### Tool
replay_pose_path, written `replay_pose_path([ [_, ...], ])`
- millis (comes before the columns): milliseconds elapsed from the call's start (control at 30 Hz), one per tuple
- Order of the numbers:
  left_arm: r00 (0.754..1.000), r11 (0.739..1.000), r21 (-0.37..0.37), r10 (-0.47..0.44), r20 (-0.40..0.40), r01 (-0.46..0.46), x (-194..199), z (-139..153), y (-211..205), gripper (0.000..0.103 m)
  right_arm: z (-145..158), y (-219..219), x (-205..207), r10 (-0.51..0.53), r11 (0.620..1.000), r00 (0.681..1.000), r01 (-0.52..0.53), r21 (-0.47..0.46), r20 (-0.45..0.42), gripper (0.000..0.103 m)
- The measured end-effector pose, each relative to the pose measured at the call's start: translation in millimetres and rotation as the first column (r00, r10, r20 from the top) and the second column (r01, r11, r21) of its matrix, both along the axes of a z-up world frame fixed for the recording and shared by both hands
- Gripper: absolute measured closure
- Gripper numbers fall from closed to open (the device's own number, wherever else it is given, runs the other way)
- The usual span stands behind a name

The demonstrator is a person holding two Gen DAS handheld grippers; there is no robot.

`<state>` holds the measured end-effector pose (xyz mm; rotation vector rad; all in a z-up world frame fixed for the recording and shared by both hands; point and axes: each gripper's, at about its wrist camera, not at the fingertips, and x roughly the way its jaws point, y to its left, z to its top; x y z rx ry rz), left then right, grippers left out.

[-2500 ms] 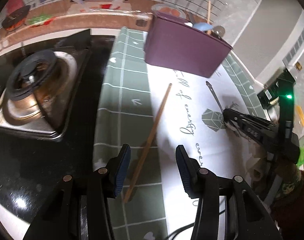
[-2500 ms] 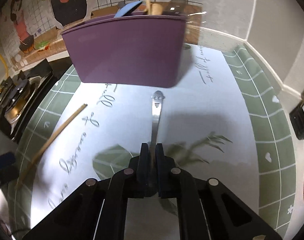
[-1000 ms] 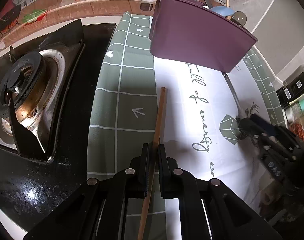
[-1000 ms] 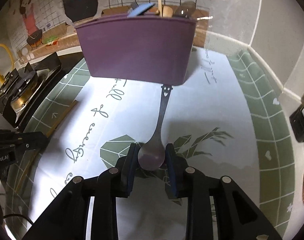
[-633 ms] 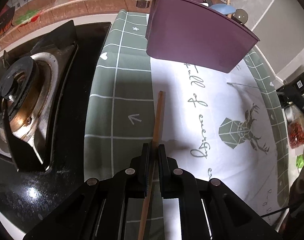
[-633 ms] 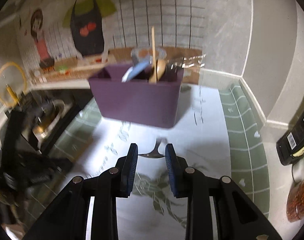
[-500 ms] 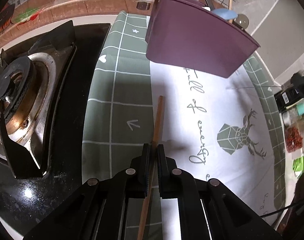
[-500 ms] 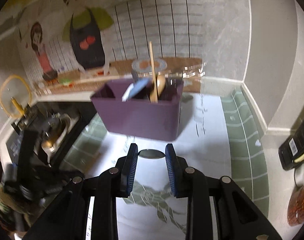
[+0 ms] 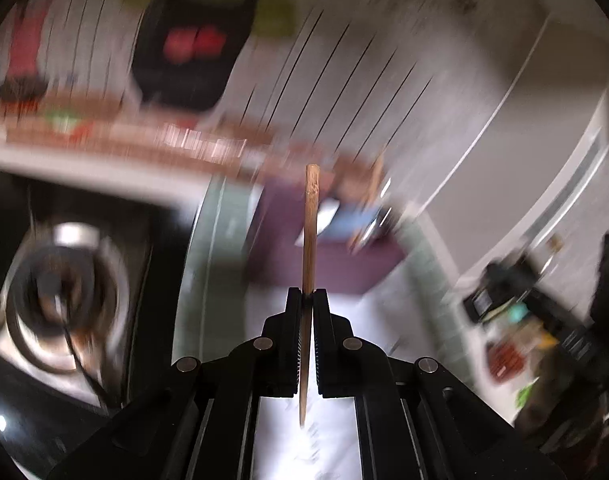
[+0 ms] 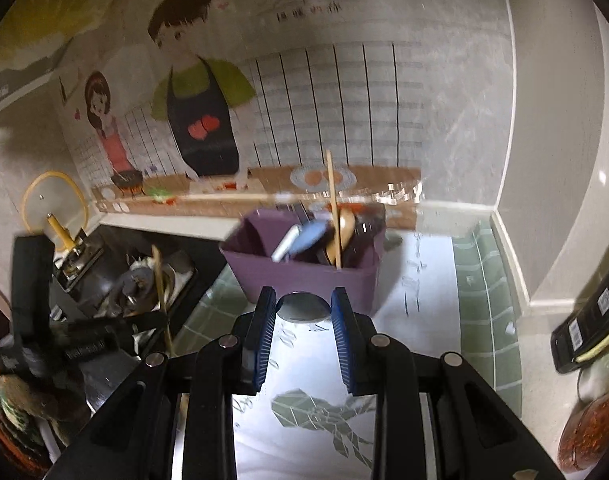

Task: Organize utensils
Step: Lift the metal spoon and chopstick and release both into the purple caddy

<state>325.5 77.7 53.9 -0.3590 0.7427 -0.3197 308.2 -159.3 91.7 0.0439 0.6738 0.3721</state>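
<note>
My left gripper (image 9: 307,295) is shut on a wooden chopstick (image 9: 310,232), which sticks out past the fingers, lifted off the mat. Beyond its tip, blurred, stands the purple utensil bin (image 9: 328,260). In the right wrist view my right gripper (image 10: 303,307) is shut on the bowl of a metal spoon (image 10: 303,307), held up in the air in front of the purple utensil bin (image 10: 304,276). That bin holds a blue utensil (image 10: 304,238), a wooden spoon and an upright chopstick (image 10: 332,204). The left gripper (image 10: 104,334) with its chopstick (image 10: 160,292) shows at the lower left there.
A gas stove (image 9: 60,292) lies to the left of the green and white mat (image 10: 484,300). A dark device (image 10: 588,320) and a jar of red flakes (image 10: 592,436) sit at the right. The wall with cartoon stickers (image 10: 200,112) rises behind the bin.
Both grippers have risen from the mat with their loads. The chopstick and the spoon are now in the air, and both views have tilted up toward the wall.
</note>
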Motion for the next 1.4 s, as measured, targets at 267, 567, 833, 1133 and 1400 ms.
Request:
replay_pose_path([
  [267, 0.958, 1.0, 0.025, 0.007, 0.287, -0.014, 48, 116, -14, 0.098, 88, 1, 33, 0.065, 0.998, 0.996, -0.065, -0.002, 0.066, 0.077],
  [567, 0.977, 0.994, 0.095, 0.025, 0.21, -0.046, 117, 66, -43, 0.098, 54, -3, 97, 0.084, 0.993, 0.99, -0.092, -0.068, -0.112, 0.077],
  [833, 1.0, 0.995, 0.102, 0.0, 0.026, -0.002, 143, -3, -52, 0.098, -16, 10, 145, 0.111, 0.987, 0.947, -0.14, -0.076, -0.302, 0.077],
  [1133, 1.0, 0.998, 0.052, -0.02, -0.003, 0.02, 112, -22, -36, 0.058, -37, 10, 154, 0.142, 0.99, 0.96, -0.141, 0.02, -0.241, 0.076],
  [1400, 0.995, 0.969, 0.234, 0.058, 0.086, -0.077, 0, -6, -28, 0.058, -9, 11, 53, 0.076, 0.997, 0.997, -0.075, 0.027, -0.029, 0.075],
])
